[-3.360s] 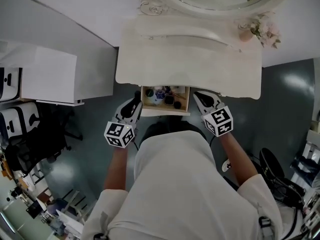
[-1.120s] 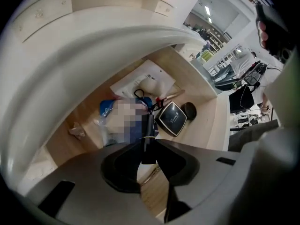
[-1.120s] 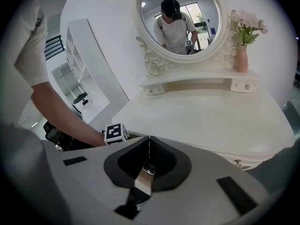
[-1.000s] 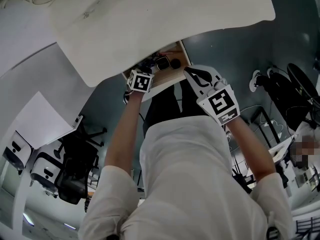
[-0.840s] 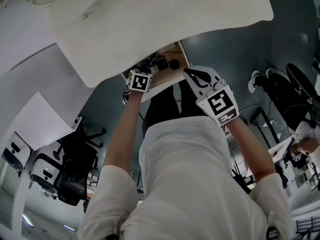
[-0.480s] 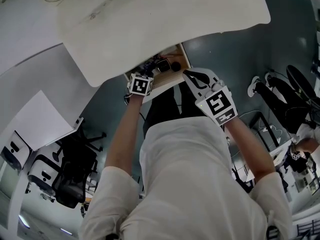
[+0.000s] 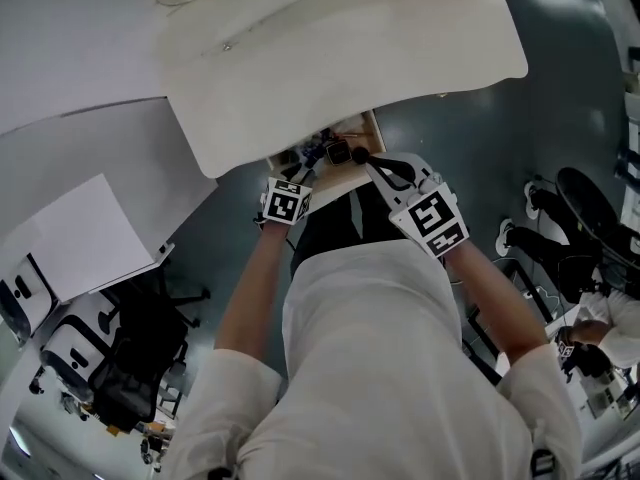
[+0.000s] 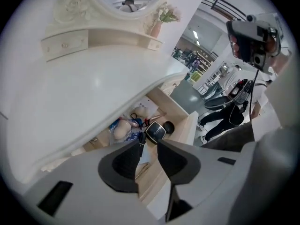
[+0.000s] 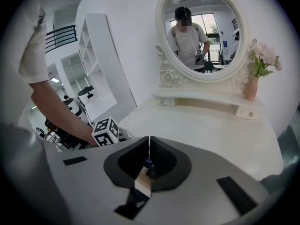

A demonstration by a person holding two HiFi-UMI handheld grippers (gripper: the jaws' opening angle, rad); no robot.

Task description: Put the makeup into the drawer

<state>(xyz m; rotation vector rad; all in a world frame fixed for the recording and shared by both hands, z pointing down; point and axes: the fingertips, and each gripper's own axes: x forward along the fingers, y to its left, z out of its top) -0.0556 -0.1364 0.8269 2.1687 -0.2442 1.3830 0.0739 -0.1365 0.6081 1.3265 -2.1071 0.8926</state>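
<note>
The wooden drawer stands pulled out under the white vanity top. Inside lie a black square compact, a round black item, a blue-patterned piece and something red. My left gripper hangs above the drawer's front part. Its jaws are closing, a narrow gap is left, and nothing is between them. In the head view the left gripper sits at the drawer's left front and the right gripper at its right front. The right gripper is shut and holds nothing.
The vanity carries an oval mirror, a small shelf with knobs and a vase of flowers. The top overhangs the drawer's back. Office chairs and a white desk stand at the left; another person is at the right.
Both grippers have risen. The left one has drawn back from inside the drawer toward me, and its jaws stand apart. The head view has tilted.
</note>
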